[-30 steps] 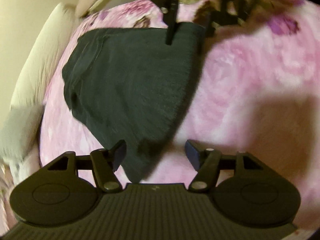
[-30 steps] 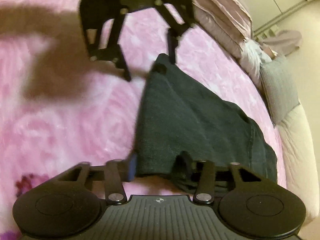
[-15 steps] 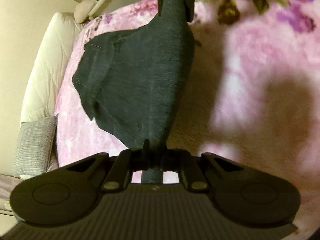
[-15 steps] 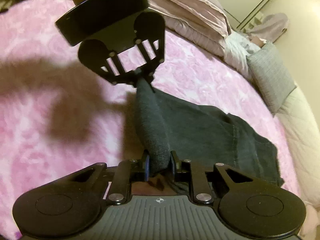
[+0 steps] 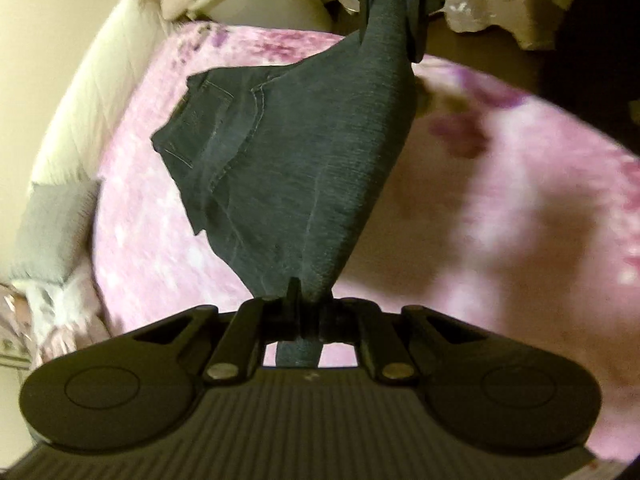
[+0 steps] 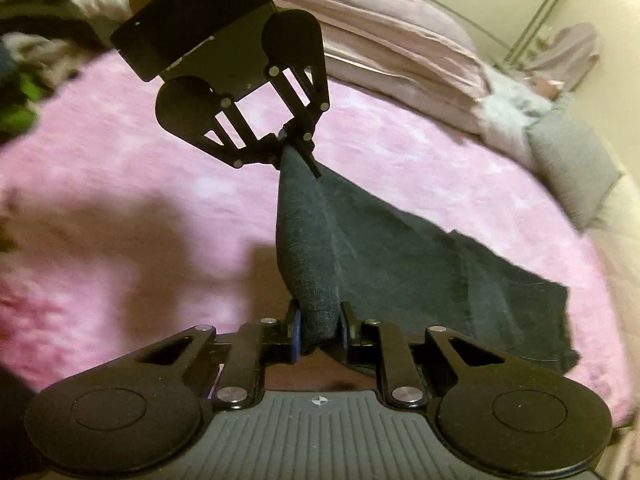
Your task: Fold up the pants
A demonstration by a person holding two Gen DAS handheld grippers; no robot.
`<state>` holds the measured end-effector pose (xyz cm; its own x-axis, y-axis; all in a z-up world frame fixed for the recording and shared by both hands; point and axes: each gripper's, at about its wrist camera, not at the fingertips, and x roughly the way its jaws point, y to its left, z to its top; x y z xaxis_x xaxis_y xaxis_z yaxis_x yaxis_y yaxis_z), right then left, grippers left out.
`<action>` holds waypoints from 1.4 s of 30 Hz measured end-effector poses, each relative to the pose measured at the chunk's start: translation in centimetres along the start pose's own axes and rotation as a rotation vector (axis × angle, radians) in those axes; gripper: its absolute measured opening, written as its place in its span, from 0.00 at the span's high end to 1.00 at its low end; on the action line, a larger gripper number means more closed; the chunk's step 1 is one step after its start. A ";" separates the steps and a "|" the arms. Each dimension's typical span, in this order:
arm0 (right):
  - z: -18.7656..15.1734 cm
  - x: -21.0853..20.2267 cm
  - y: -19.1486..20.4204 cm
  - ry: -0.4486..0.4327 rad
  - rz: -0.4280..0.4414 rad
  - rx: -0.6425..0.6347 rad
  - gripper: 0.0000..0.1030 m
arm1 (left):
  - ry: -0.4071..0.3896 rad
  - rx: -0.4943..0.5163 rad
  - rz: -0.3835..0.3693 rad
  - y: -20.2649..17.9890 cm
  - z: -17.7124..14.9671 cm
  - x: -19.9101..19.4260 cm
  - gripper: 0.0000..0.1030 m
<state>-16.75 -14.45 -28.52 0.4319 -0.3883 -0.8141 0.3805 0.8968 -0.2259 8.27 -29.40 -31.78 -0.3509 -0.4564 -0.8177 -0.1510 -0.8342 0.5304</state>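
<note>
Dark denim pants lie partly on a pink flowered blanket, waist and pocket end toward the far left. My left gripper is shut on one end of a folded edge, with cloth bunched between its pads. At the top of the left wrist view my right gripper clamps the other end. In the right wrist view the right gripper is shut on a thick fold of the pants. The left gripper pinches the far end, and the edge hangs taut between them, lifted off the blanket.
A white padded edge and a grey cushion border the blanket on the left. Folded pink bedding and a grey pillow lie behind it. Dark and green clutter sits at the far left.
Both grippers went from open around the pants' edge to shut on it. They then rose, lifting that edge off the blanket so the cloth hangs stretched between them.
</note>
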 end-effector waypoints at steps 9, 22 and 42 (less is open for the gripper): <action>1.5 -5.3 -7.0 -0.068 0.124 0.215 0.87 | 0.022 -0.108 -0.096 10.6 5.3 -2.8 0.94; -1.9 -4.3 -35.5 -0.206 0.189 0.640 0.87 | 0.058 -0.053 -0.251 36.7 20.3 11.0 0.92; -25.3 16.1 -58.7 -0.116 0.352 1.441 0.53 | 0.123 -0.839 -0.555 48.4 17.2 41.0 0.73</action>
<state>-52.81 -68.01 -41.91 0.7061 -0.2779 -0.6513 0.6774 -0.0031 0.7356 -29.34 -83.10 -35.79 -0.3236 0.0722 -0.9434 0.4508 -0.8649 -0.2208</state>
